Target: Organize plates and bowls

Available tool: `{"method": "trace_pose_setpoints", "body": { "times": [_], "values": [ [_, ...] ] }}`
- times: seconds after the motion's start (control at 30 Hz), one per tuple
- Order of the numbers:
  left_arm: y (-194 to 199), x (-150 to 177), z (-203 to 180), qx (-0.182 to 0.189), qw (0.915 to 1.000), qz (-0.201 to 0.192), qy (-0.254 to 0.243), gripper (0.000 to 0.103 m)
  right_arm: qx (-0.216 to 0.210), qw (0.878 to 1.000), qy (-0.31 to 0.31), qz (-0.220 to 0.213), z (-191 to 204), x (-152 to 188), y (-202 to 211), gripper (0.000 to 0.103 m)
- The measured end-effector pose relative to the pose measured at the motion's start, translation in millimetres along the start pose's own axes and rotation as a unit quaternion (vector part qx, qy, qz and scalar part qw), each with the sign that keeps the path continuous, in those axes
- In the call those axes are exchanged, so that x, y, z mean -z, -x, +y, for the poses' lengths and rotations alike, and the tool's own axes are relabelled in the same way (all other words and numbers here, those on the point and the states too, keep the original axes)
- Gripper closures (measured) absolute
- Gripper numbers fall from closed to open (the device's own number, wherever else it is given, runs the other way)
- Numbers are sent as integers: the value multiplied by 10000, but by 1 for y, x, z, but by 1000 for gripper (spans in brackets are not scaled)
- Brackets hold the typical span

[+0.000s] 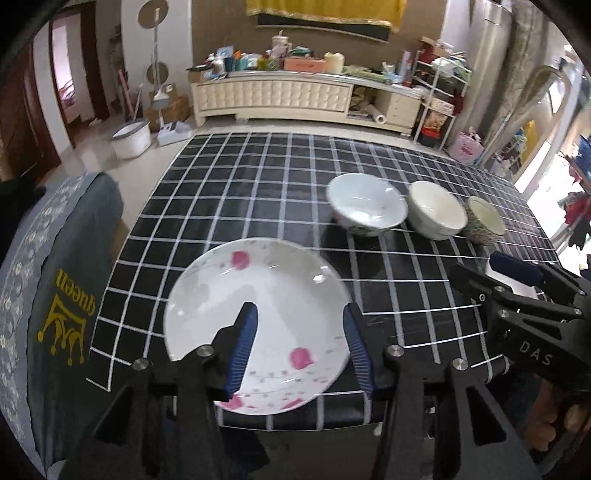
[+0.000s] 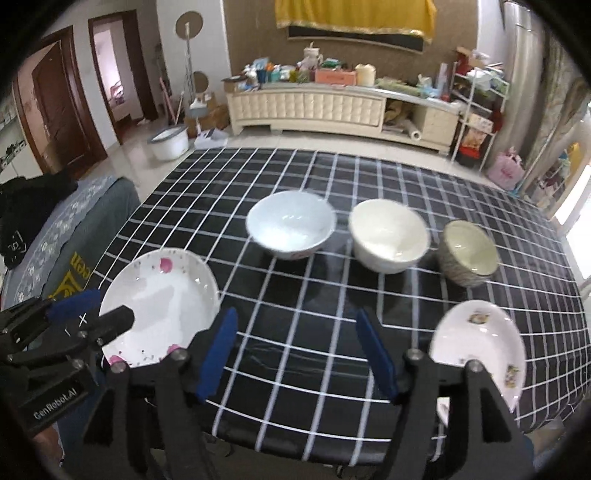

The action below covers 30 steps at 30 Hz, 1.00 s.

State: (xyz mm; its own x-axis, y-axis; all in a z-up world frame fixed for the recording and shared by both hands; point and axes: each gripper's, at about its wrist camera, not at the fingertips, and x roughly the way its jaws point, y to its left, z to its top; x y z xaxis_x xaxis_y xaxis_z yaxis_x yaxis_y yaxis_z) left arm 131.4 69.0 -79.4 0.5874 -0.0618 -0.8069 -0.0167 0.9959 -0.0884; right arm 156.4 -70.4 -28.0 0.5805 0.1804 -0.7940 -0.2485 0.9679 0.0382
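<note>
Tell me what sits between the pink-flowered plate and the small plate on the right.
Nothing but bare checked tablecloth. The right wrist view shows the pink-flowered plate and small plate apart, with the open right gripper hovering over the gap.

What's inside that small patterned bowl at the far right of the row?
The small patterned bowl looks empty: a bare pale interior shows. Its near wall hides the lower near side, so that spot cannot be checked.

Ahead of me a black, white-gridded surface (image 2: 295, 332) ends before a pale tiled floor (image 2: 140, 166). Cream tufted cabinet (image 2: 306, 107), cluttered on top, stands against the brown wall (image 2: 251, 40) under a yellow cloth (image 2: 354, 14). Dark wooden doors (image 2: 55, 99) left; daylight at right.
</note>
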Motion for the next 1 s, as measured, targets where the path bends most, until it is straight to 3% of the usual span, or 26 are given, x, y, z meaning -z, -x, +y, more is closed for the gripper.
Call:
{"method": "trace_pose_setpoints", "body": {
  "times": [0.13, 0.6, 1.0],
  "values": [
    [9, -3, -27, 103, 9997, -115, -183, 52, 79, 9998, -182, -87, -21, 3, 15, 29],
    [28, -23, -119, 532, 9945, -435, -788, 52, 498, 9962, -660, -275, -96, 12, 58, 29],
    [10, -36, -191, 879, 9885, -320, -1188, 52, 774, 9913, -1042, -236, -162, 27, 68, 29]
  ]
}}
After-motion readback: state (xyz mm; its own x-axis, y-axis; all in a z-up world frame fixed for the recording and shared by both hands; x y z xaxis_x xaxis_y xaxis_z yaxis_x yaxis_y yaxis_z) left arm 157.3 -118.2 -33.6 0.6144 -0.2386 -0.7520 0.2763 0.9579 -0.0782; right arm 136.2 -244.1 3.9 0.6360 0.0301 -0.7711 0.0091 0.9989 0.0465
